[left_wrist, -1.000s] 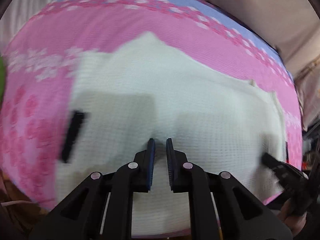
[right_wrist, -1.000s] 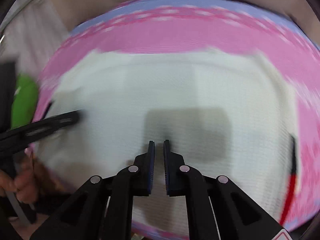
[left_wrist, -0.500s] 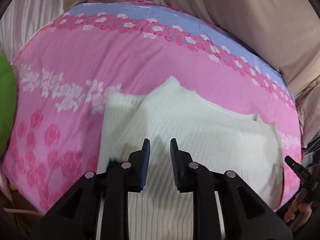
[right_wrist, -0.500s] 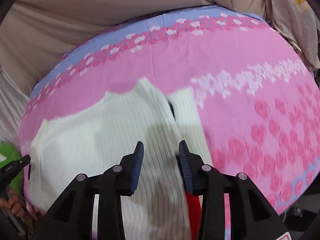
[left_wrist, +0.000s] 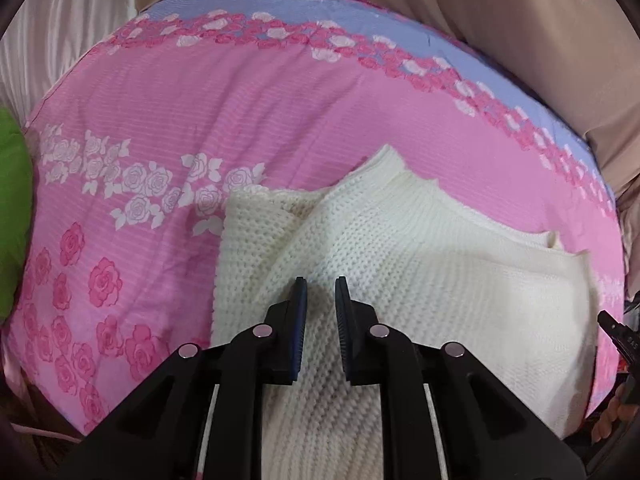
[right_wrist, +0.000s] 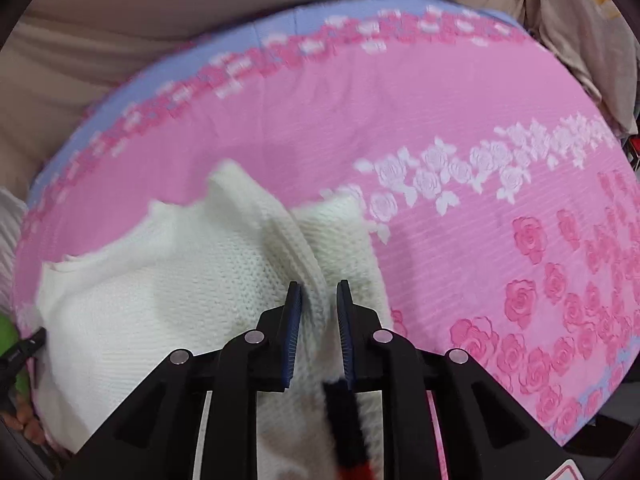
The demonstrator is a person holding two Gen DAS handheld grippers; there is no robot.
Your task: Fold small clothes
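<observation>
Two grippers: both point steeply down at one cream knitted garment on a bed.
Garment [left_wrist: 420, 280]: white knitted piece lying on the pink sheet, toward the near edge of the bed; one corner of a folded layer rises to a peak at its far side.
Sheet [left_wrist: 200, 100]: pink with rose print, a band of white roses across it and a lilac strip along the far edge.
Left gripper [left_wrist: 320, 300]: fingers narrow, a ridge of the knit gathered between the pads and pinched there; jaws have just been closing.
Right gripper [right_wrist: 318, 304]: fingers narrow, a raised fold of the same knit caught between the pads; jaws have just been closing after a brief widening.
Fold under right gripper: a thick ribbed edge runs from the far peak down into the jaws; a red and black strip [right_wrist: 348, 432] shows below the pads, blurred.
Green object [left_wrist: 12, 216]: at the left border of the left view, beside the sheet.
Backdrop [left_wrist: 480, 20]: beige cloth beyond the bed.
</observation>
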